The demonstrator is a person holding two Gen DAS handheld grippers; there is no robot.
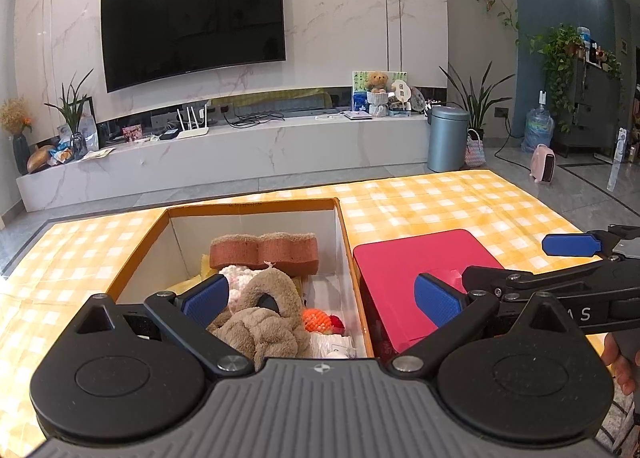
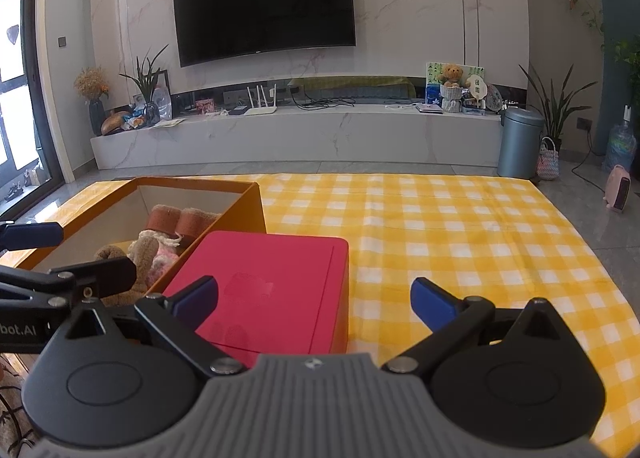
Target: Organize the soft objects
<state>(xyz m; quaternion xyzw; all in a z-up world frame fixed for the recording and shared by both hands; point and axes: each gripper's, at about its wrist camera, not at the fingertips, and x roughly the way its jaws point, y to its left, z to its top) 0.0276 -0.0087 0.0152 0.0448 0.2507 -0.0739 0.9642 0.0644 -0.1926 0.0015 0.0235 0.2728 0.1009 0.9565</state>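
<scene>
Left wrist view: left gripper [image 1: 320,296], fingers spread wide and holding nothing, poised over an open orange box [image 1: 256,207] with white inner walls, standing on a worktop under a yellow checked cloth [image 1: 440,202]. Box contents, soft objects: brown scalloped sponge [image 1: 264,250] against the far wall; pink-and-white fluffy piece [image 1: 240,278] in front of it; tan knotted plush [image 1: 264,322] nearest the camera, lying between the blue finger pads [image 1: 206,298] in the picture but not gripped; orange knitted item [image 1: 317,320] with a red bit beside it, on the box floor to the right of the plush; yellow material partly hidden at the left under the sponge. Red lid [image 1: 416,270], flat on the cloth, just beside the box's right wall. Right gripper [image 1: 504,262] enters from the right edge above the lid, its fingers well apart and empty. Right wrist view: right gripper [image 2: 314,298], fingers wide open, nothing held, above the near end of the red lid [image 2: 272,282] and the checked cloth [image 2: 460,226]; box [image 2: 248,202] to the left with the sponge [image 2: 180,220] and plush [image 2: 142,254] inside; part of the left gripper visible at the left edge. Background: wall television [image 2: 264,2], long marble shelf [image 2: 300,134], grey bin [image 2: 518,142].
</scene>
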